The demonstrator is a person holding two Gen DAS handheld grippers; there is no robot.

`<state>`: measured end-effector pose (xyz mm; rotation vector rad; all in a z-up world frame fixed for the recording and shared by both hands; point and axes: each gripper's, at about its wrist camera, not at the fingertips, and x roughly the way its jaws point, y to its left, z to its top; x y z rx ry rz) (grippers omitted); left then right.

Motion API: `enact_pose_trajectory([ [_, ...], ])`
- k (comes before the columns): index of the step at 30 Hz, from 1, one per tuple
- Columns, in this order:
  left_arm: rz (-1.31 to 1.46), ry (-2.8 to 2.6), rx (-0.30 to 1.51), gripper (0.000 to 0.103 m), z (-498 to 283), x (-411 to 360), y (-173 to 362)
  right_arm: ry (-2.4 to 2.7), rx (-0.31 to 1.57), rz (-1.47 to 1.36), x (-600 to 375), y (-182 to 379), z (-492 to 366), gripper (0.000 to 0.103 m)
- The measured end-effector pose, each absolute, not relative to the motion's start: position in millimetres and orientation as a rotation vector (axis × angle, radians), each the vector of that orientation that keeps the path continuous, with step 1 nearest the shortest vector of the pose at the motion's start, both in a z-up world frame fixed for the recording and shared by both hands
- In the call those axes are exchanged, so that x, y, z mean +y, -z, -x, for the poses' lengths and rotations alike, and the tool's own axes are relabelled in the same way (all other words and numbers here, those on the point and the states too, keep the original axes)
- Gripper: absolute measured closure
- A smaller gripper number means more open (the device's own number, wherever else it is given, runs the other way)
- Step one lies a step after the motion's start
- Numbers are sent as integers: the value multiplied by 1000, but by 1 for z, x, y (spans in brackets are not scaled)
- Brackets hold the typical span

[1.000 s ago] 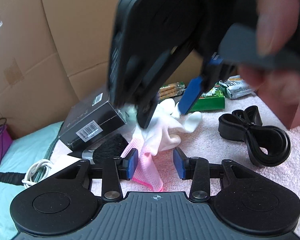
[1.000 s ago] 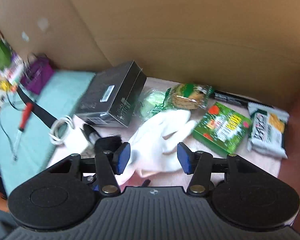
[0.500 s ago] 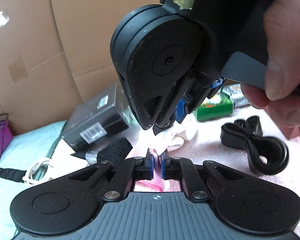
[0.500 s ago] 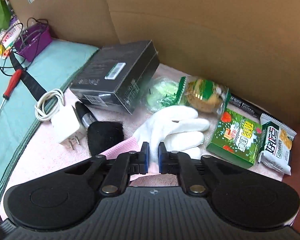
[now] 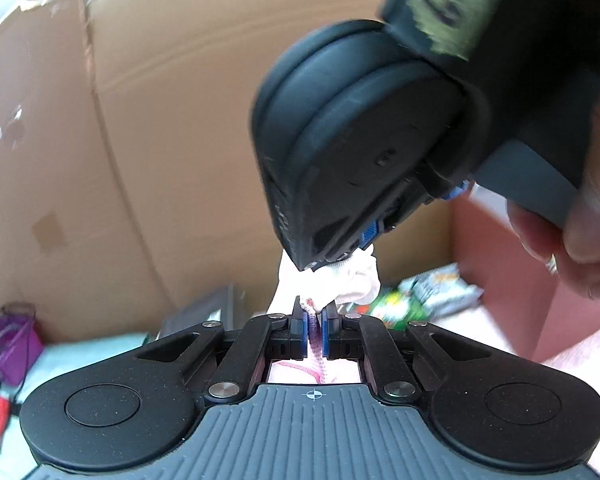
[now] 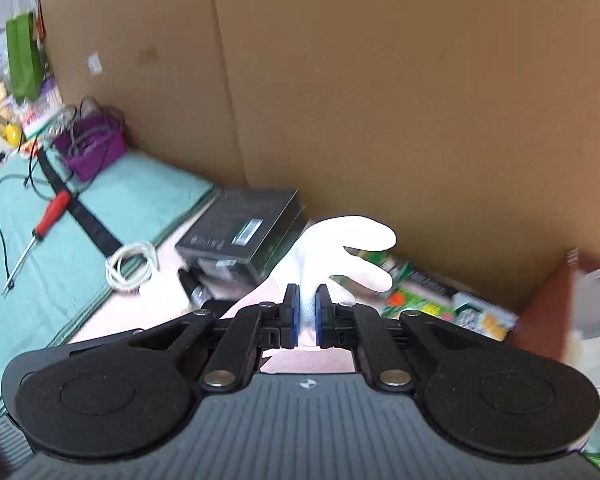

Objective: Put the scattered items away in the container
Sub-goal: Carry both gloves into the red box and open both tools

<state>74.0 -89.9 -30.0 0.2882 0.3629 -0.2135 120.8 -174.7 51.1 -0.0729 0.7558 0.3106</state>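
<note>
The left gripper is clamped on the pink ribbed cuff of a white knit glove with a pink cuff, the cuff edge squeezed thin between its blue pads. The right gripper is pinched on the white body of the same glove, whose fingers splay out beyond its tips. In the left wrist view the right gripper hangs just above and ahead, tips down on the bunched white fabric, with a person's hand on its handle at the right edge. The glove hangs clear between the two grippers, above the pale pink fleecy mat.

A tall brown cardboard wall closes the far side. Against its foot sit a black rectangular box with a white label and green snack packets, blurred. A reddish-brown panel borders the right. To the left the mat meets a teal cloth, where a red-handled screwdriver, a black strap, a coiled white cable and a small purple basket lie spread apart.
</note>
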Motion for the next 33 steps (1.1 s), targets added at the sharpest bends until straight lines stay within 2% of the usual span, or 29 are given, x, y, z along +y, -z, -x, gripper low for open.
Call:
enact_pose_trajectory([
  [13,-332,478,226,102,-65,-220,-24,-61,553,-62,-318,-101,-60,94],
  [19,-268,591,267,103,-78,-269,-34,53,514,-120,-384,-110,-41,94],
  [27,-238,619,393,100,-108,-303,-24,86,561,-184,-439,-89,-55,94],
  [28,-242,615,411,93,-111,-305,-21,90,571,-180,-441,-83,-57,94],
  [29,-249,606,428,74,-114,-307,-18,91,582,-179,-443,-78,-60,94],
  [30,-255,601,442,63,-117,-309,-16,92,596,-177,-446,-74,-61,94],
  [31,-261,589,453,41,-119,-310,-13,94,603,-176,-448,-71,-62,94],
  [32,-263,591,459,31,-121,-311,-12,101,600,-176,-451,-68,-60,93],
  [33,-259,605,459,26,-121,-311,-11,109,597,-172,-453,-65,-59,90],
])
